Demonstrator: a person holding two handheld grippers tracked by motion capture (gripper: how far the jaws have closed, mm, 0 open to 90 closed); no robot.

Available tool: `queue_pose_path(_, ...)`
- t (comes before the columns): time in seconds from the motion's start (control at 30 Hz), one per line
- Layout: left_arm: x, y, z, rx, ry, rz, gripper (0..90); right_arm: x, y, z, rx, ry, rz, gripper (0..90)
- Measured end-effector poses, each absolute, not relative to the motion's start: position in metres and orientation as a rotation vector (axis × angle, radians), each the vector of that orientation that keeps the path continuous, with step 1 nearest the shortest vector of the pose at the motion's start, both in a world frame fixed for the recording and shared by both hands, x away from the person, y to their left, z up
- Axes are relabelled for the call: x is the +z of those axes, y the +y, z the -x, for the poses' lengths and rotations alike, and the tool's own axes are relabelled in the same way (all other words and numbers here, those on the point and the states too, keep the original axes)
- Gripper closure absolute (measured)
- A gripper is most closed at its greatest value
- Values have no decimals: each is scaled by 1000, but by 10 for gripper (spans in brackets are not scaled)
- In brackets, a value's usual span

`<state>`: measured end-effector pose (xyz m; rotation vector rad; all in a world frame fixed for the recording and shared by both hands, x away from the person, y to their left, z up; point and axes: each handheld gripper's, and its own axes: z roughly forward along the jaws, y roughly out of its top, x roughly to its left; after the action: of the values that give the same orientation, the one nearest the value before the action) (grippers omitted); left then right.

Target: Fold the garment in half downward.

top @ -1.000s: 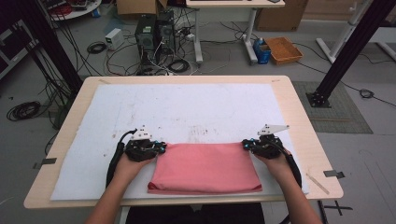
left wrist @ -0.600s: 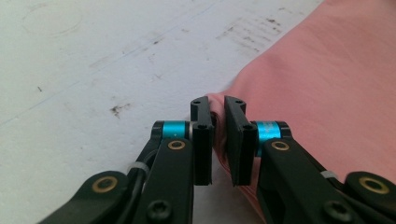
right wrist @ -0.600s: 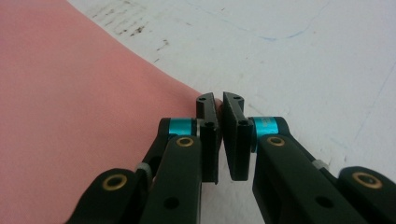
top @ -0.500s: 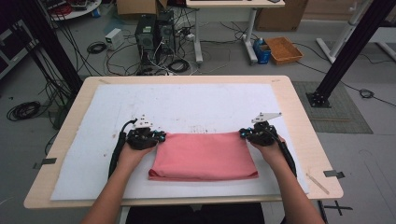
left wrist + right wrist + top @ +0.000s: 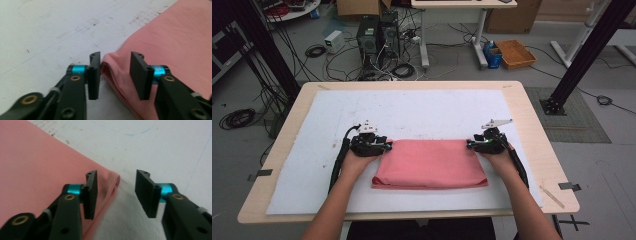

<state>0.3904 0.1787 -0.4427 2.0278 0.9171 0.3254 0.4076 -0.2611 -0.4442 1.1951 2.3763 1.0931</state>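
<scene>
A pink cloth (image 5: pixel 429 165), folded into a flat rectangle, lies on the white mat (image 5: pixel 422 110) near the table's front. My left gripper (image 5: pixel 387 146) sits at its far left corner and my right gripper (image 5: pixel 470 145) at its far right corner. Both sets of jaws have just been opening. In the left gripper view the cloth's (image 5: pixel 170 42) layered corner lies between the parted jaws of the left gripper (image 5: pixel 115 63), with no pad pressing on it. In the right gripper view the cloth's (image 5: pixel 37 165) folded corner lies loose in the gap of the right gripper (image 5: pixel 117 185).
The mat covers most of the wooden table (image 5: pixel 532 125). A thin wooden stick (image 5: pixel 552 195) lies by the front right edge. Behind the table the floor holds cables, computer towers (image 5: pixel 374 32) and an orange box (image 5: pixel 515 53). Black frame posts (image 5: pixel 584 55) stand at both sides.
Both hands have slid away from the person, and the cloth has shifted with them toward the middle of the mat.
</scene>
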Motion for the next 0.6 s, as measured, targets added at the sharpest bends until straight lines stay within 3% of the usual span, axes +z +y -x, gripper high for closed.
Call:
queue_pose_path(0.07,-441,179,-387,301,913,-2039,491,-444,-262,-404,1068,2392,-1184,417)
queue_pose_path(0.17,-440,182,-378,317,891,-2007,463,-443,-267,-396,1052,2413,-1174,383)
queue_pose_path(0.27,-441,183,-368,252,893,-1988,417,-442,-274,-387,1065,2417,-1184,324)
queue_pose_path(0.6,-434,189,-330,240,843,-1988,393,-441,-287,-349,1177,2469,-1150,297)
